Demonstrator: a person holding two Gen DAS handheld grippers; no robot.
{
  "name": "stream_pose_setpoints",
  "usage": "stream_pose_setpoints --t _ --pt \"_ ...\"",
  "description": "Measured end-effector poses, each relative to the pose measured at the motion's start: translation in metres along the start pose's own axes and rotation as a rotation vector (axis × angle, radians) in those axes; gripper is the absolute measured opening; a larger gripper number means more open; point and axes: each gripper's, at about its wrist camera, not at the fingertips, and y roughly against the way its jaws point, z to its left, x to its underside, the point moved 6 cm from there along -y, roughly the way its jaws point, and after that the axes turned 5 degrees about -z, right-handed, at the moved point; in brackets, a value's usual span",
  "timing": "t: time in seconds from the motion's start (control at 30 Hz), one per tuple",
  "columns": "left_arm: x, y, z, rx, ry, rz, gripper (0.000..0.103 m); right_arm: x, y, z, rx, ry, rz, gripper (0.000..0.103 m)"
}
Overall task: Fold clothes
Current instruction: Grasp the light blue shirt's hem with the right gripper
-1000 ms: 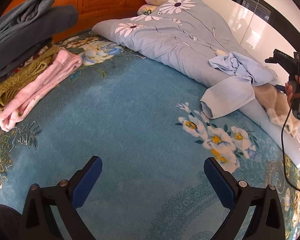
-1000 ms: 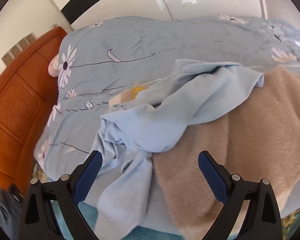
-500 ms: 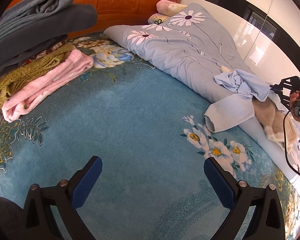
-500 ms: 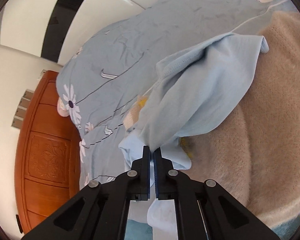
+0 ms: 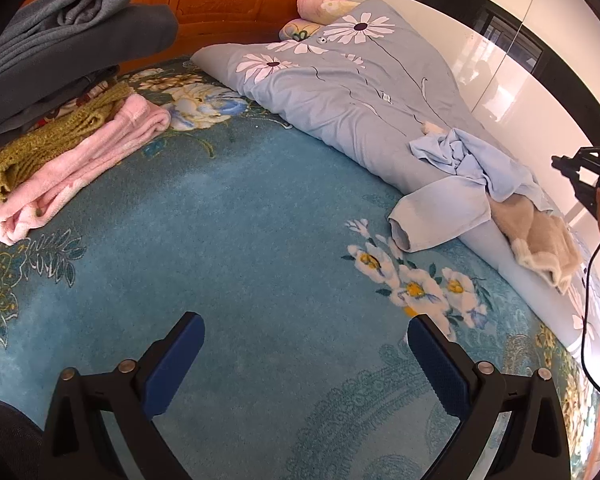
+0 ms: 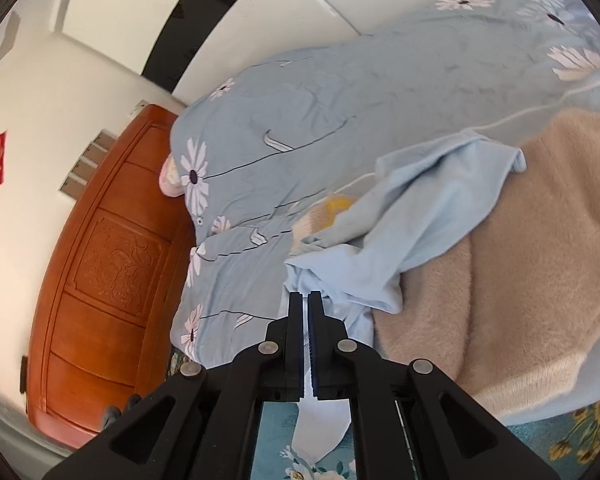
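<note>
Right gripper (image 6: 305, 296) clamping the light blue garment (image 6: 404, 240); left gripper (image 5: 300, 344) idle.
I am seeing the right jaws pinching a fold of the garment, which is lying crumpled across the floral duvet (image 6: 340, 104) beside a beige fleece (image 6: 532, 248). My left gripper is hovering spread wide, holding nothing, over the teal bedspread (image 5: 240, 240).
</note>
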Motion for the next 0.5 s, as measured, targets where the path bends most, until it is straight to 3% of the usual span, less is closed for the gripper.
stream_pose_setpoints --t 0.1,0.13,0.27,0.47,0.5 --pt "0.001 -0.004 0.002 -0.016 -0.001 0.007 0.103 0.001 -0.025 -0.027 0.076 -0.076 0.041 0.067" --pt "0.001 -0.006 0.003 -0.022 0.002 0.008 0.103 0.001 -0.032 -0.035 0.092 -0.104 0.042 0.072" --pt "0.000 -0.010 0.010 -0.044 0.033 0.006 0.103 -0.007 -0.055 -0.057 0.125 -0.228 -0.003 0.072" --pt "0.000 -0.013 0.018 -0.062 0.064 0.007 0.103 -0.020 -0.081 -0.062 0.048 -0.380 -0.041 0.071" --pt "0.000 -0.013 0.018 -0.064 0.063 0.008 0.103 -0.020 -0.084 -0.063 0.053 -0.400 -0.033 0.063"
